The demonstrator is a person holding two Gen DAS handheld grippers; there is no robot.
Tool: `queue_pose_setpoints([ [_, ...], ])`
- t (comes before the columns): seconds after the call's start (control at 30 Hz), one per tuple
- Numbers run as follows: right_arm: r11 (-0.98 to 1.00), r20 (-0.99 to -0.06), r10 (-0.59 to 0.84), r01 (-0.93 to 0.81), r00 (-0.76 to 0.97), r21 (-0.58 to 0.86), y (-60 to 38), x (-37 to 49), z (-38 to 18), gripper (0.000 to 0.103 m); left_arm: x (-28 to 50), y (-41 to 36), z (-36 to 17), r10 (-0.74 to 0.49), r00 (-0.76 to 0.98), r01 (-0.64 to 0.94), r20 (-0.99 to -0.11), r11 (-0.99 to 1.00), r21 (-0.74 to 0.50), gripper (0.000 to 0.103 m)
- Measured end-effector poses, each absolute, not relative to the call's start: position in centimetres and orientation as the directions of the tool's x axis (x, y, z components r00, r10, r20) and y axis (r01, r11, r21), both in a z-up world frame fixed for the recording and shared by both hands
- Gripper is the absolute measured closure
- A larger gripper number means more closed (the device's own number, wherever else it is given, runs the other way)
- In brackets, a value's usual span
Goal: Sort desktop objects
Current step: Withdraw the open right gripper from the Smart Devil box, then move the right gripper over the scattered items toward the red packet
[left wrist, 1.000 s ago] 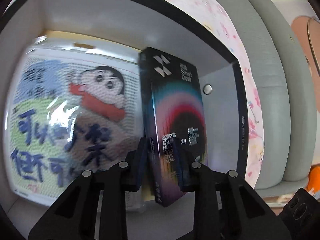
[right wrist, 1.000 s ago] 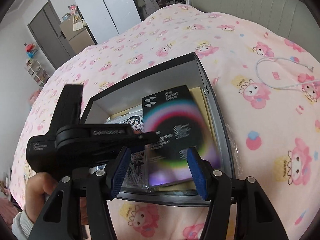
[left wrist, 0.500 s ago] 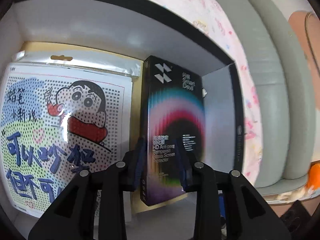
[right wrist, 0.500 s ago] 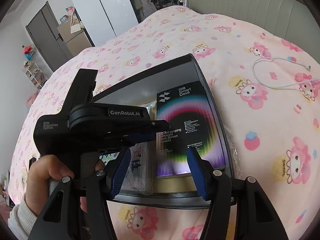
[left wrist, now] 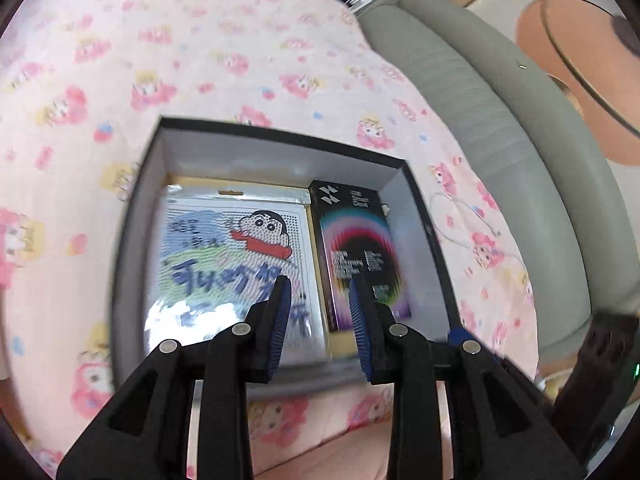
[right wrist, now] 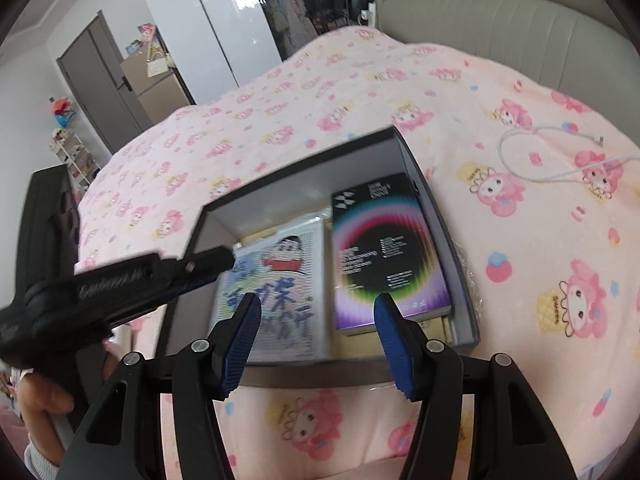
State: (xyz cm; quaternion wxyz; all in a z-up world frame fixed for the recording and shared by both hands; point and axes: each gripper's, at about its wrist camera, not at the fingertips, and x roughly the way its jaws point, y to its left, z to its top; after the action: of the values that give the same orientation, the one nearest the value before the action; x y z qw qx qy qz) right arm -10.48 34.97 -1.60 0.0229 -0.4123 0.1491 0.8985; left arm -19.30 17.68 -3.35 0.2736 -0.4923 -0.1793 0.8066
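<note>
Where box [right wrist: 460, 264] sits, pink blanket [right wrist: 320, 128], grey headboard [right wrist: 500, 20]

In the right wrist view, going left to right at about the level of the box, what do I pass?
left gripper → cartoon pack → black screen protector box → right wall of the storage box → pink blanket

Home bedroom: pink cartoon-print bedspread [right wrist: 320, 120], padded grey headboard [right wrist: 500, 20], white wardrobe doors [right wrist: 208, 28] far left.
</note>
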Motion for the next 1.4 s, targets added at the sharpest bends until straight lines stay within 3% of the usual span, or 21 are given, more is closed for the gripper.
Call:
queue_pose_setpoints([
  [0.13, -0.958, -0.729, -0.101, -0.131, -0.677, 0.255, 32.9, -8.9, 0.2, 0.048, -15.7, 14.9, -0.3, 0.614, -0.410, -0.301, -0.674, -0.789, -0.536, 0.069],
  [0.63, -0.971, -0.658, -0.155, -0.007, -0.737, 0.237, 23.7, -2.8, 5.5, 0.048, -5.6, 6.5, 6.3, 0.564, -0.548, -0.376, -0.618, -0.826, -0.420, 0.070],
  [1.17, -0.946, -0.665, -0.321, 0.265, -0.674, 0.188, 10.8, -1.6, 4.5, 0.048, 0.3, -6.9, 3.8, 0.458, -0.661, -0.144, -0.595, -0.855, -0.498, 0.068],
  [1.4, -0.920, -0.683, -0.372, 0.346, -0.628, 0.183, 5.9, -2.8, 2.7, 0.048, 0.3, -11.0, 1.6, 0.390, -0.672, -0.047, -0.630, -0.871, -0.489, 0.068],
])
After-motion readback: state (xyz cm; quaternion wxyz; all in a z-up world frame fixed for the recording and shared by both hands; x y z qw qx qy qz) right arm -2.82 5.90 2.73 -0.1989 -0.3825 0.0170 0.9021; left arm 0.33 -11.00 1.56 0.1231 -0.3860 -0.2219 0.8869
